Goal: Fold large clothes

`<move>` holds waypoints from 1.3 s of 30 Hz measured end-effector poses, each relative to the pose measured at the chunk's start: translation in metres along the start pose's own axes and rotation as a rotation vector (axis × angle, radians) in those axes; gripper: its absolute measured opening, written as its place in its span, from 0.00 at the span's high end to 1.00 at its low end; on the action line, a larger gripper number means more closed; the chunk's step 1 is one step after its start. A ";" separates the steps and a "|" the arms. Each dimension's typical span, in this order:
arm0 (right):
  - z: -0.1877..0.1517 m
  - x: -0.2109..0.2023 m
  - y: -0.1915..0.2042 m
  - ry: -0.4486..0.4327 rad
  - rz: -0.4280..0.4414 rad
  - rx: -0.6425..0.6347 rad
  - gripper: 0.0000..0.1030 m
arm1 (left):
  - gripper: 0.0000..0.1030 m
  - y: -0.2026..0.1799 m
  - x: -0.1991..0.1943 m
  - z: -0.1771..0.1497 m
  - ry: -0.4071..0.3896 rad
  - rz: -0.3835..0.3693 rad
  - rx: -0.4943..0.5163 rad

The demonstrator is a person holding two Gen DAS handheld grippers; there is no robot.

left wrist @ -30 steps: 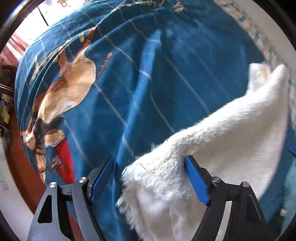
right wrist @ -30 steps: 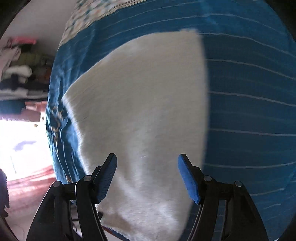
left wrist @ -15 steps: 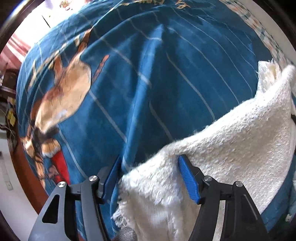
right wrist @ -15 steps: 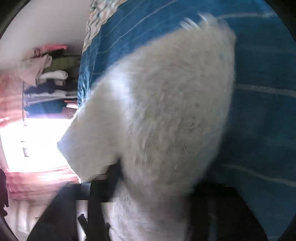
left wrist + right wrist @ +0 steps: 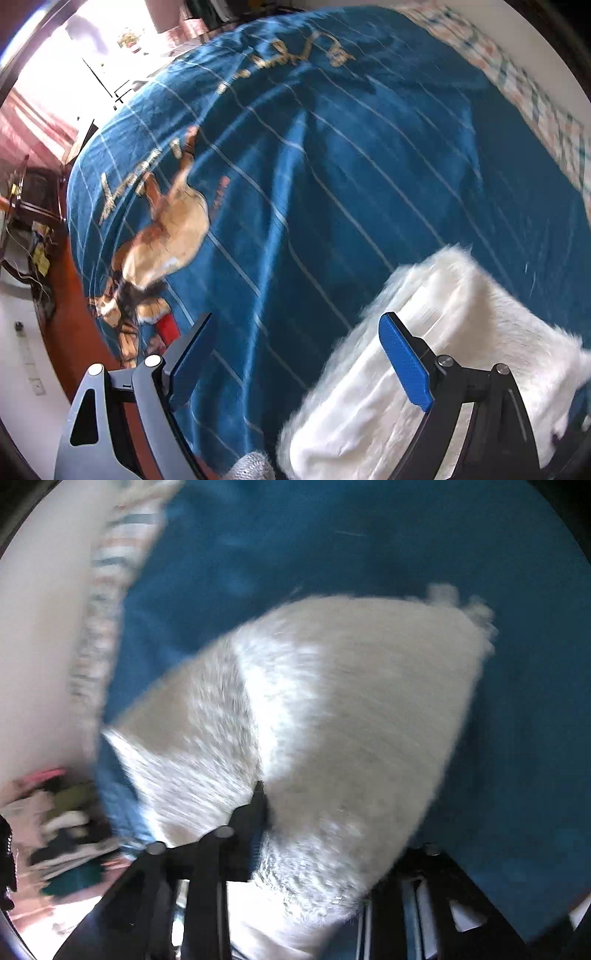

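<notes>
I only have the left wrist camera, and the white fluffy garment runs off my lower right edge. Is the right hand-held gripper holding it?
Observer: It looks so. In the right wrist view the right hand-held gripper is closed into the white garment, which drapes over it. One finger is hidden under the fabric.
Operator: Is that part lying flat on the blue blanket?
Observer: No, it bulges up in front of the camera, with the blue blanket behind it. The picture is motion-blurred.
Operator: Anything beyond the blanket on that side?
Observer: A pile of clothes, blurred, at the lower left of that view.
</notes>
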State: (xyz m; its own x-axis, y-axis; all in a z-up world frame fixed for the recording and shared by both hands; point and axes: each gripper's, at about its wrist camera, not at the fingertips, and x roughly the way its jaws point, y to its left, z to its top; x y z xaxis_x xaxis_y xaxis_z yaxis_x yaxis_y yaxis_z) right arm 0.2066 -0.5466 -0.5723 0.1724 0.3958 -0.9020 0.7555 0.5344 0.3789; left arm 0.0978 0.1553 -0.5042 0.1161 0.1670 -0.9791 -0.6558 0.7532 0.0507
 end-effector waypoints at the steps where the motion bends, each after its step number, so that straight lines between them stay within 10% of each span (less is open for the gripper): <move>1: 0.000 0.003 -0.017 0.047 -0.013 0.032 0.53 | 0.14 -0.009 0.004 -0.003 0.012 0.000 0.016; 7: 0.008 -0.049 -0.015 0.000 -0.121 -0.046 0.43 | 0.14 -0.090 -0.003 -0.028 0.017 -0.045 0.207; 12: 0.009 -0.052 0.081 -0.025 -0.120 -0.445 0.43 | 0.14 -0.142 -0.011 -0.038 0.017 -0.093 0.285; 22: 0.036 0.008 0.195 0.038 -0.086 -0.839 0.30 | 0.14 -0.106 0.005 0.010 -0.022 -0.130 0.153; 29: 0.042 0.039 0.193 0.166 -0.103 -0.852 0.28 | 0.15 -0.151 0.061 0.019 0.077 -0.137 0.311; 30: 0.044 0.043 0.191 0.194 -0.097 -0.832 0.28 | 0.19 -0.160 0.065 0.017 0.051 -0.110 0.344; 33: 0.043 0.047 0.194 0.221 -0.069 -0.835 0.28 | 0.74 -0.169 0.055 0.013 -0.031 -0.095 0.376; 37: 0.035 0.034 0.203 0.136 -0.043 -0.892 0.84 | 0.85 -0.151 0.031 0.009 -0.084 -0.115 0.322; 39: 0.029 0.025 0.207 0.116 -0.015 -0.899 0.87 | 0.86 -0.141 0.018 0.007 -0.098 -0.112 0.293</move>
State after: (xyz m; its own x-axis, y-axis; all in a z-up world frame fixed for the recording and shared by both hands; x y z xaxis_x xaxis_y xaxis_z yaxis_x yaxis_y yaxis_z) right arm 0.3863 -0.4476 -0.5227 0.0652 0.4310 -0.9000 -0.0299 0.9024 0.4299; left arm 0.1975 0.0559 -0.5272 0.2562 0.1228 -0.9588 -0.3936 0.9192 0.0125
